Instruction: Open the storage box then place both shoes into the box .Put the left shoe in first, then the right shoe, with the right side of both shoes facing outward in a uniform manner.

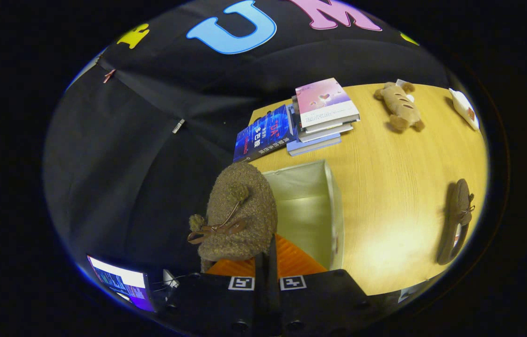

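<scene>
My gripper is shut on a fuzzy brown shoe with a brown bow and pompoms. The shoe hangs tilted from my fingers, over the left rim of the open storage box. The box is pale fabric and its inside looks bare. A second brown shoe lies on the wooden table far to the right of the box, resting on its side.
A stack of books and a blue book sit beyond the box at the table's back edge. A plush toy and a white object lie farther right. A lit screen glows at lower left.
</scene>
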The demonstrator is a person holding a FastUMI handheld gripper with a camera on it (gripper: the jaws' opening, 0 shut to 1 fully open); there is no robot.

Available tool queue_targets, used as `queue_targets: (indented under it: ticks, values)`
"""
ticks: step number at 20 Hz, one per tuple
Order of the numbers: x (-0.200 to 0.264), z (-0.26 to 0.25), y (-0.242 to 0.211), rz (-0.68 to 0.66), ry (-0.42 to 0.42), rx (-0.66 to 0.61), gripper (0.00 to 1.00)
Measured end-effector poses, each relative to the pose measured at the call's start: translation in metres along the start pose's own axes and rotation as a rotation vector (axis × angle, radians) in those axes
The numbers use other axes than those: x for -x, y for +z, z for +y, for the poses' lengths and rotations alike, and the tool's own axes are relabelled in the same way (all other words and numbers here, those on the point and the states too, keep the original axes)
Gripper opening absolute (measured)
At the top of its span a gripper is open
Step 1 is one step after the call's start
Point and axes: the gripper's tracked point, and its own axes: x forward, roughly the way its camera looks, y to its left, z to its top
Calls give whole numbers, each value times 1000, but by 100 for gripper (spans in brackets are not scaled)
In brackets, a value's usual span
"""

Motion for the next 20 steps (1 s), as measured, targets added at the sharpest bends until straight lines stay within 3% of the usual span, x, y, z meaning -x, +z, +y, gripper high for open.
queue_targets:
  ticks: [7,10,11,16,20]
  values:
    - [-56,-9,-20,45,-100,-28,5]
    - [-68,-1,-26,63,-68,-48,7]
    - [-70,7,-24,75,-39,-55,12]
    - [-63,15,-13,42,16,-51,97]
    - [-35,8,1,-1,27,-3,97]
